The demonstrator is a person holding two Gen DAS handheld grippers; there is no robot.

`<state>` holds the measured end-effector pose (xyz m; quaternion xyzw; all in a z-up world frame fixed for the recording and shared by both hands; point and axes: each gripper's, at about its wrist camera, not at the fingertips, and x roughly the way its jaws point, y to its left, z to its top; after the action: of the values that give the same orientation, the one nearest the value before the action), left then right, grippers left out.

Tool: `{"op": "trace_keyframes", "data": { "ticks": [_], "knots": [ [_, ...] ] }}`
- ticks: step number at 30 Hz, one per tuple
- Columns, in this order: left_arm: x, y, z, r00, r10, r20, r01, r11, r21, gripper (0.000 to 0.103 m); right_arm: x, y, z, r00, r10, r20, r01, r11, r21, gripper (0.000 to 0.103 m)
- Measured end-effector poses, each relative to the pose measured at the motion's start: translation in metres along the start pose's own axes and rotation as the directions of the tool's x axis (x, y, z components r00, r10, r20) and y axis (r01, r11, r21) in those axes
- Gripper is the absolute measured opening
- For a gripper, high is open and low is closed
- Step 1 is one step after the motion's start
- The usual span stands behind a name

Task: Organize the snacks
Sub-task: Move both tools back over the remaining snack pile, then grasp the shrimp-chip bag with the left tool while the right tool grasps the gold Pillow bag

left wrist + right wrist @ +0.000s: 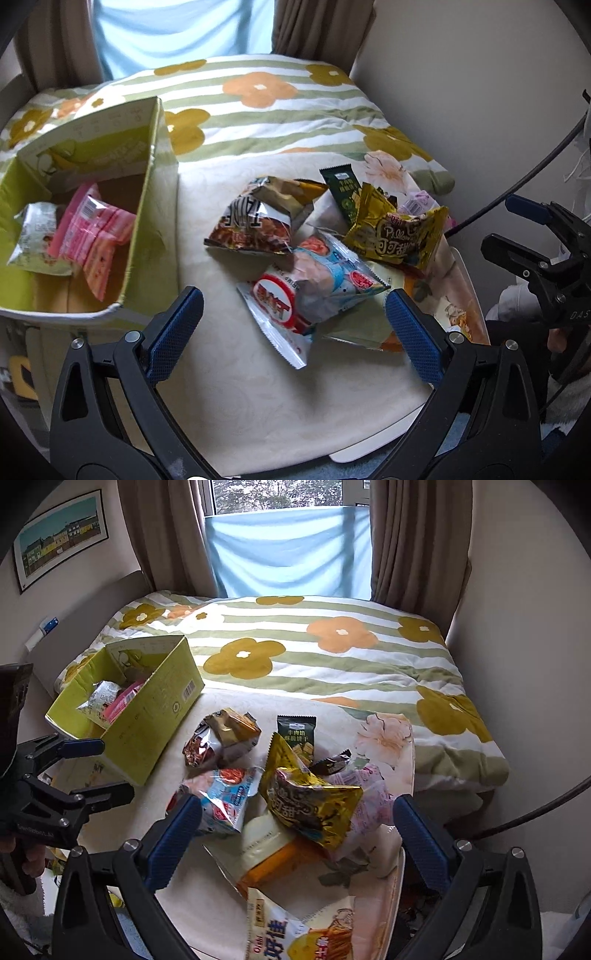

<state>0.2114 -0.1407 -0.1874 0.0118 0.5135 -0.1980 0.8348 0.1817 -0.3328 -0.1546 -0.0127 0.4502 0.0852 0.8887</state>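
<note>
A pile of snack packets lies on a cream table: a light-blue shrimp-chip bag [310, 284] [225, 801], a brown-silver bag [258, 218] [221, 740], a gold cocoa bag [399, 232] [310, 805], a dark green biscuit pack [341, 192] [297, 736]. A yellow-green box [147, 206] [147, 720] at the left holds a pink packet [92, 229] and a pale green one [35, 236]. My left gripper [293, 314] is open and empty over the shrimp bag. My right gripper [297, 834] is open and empty over the gold bag.
A yellow-orange packet [269, 853] and a white-yellow stick-snack bag [295, 930] lie near the table's front edge. A flowered striped quilt [332, 657] covers the bed behind. Curtains and a window are at the back. The right gripper also shows in the left wrist view [517, 229].
</note>
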Motion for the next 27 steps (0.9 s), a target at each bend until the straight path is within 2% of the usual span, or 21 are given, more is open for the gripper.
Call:
{"op": "trace_keyframes", "data": {
  "ticks": [3, 7, 12, 17, 23, 27],
  "knots": [
    [0.022, -0.008, 0.0, 0.999, -0.009, -0.047, 0.009, 1.0, 0.004, 0.099, 0.005, -0.012, -0.007, 1.0, 0.018, -0.008, -0.019, 1.0, -0.025, 0.103],
    [0.048, -0.021, -0.003, 0.995, 0.035, -0.096, -0.026, 0.995, 0.097, 0.099, 0.015, -0.021, -0.012, 0.999, 0.049, -0.024, -0.049, 0.998, -0.038, 0.103],
    [0.074, -0.03, -0.007, 0.987, 0.09, -0.134, -0.056, 0.969, 0.242, 0.099, 0.033, -0.021, -0.014, 0.997, 0.052, -0.051, -0.056, 0.996, -0.071, 0.103],
    [0.095, -0.036, -0.006, 0.982, 0.119, -0.149, -0.065, 0.944, 0.323, 0.099, 0.051, -0.023, -0.013, 0.994, 0.07, -0.082, -0.076, 0.995, -0.07, 0.103],
    [0.113, -0.039, -0.003, 0.98, 0.102, -0.17, -0.032, 0.927, 0.373, 0.099, 0.069, -0.021, -0.011, 0.991, 0.065, -0.116, -0.078, 0.991, -0.109, 0.103],
    [0.12, -0.038, 0.002, 0.98, 0.074, -0.182, 0.001, 0.926, 0.377, 0.099, 0.083, -0.014, -0.009, 0.989, 0.048, -0.139, -0.073, 0.981, -0.181, 0.103]
  ]
}}
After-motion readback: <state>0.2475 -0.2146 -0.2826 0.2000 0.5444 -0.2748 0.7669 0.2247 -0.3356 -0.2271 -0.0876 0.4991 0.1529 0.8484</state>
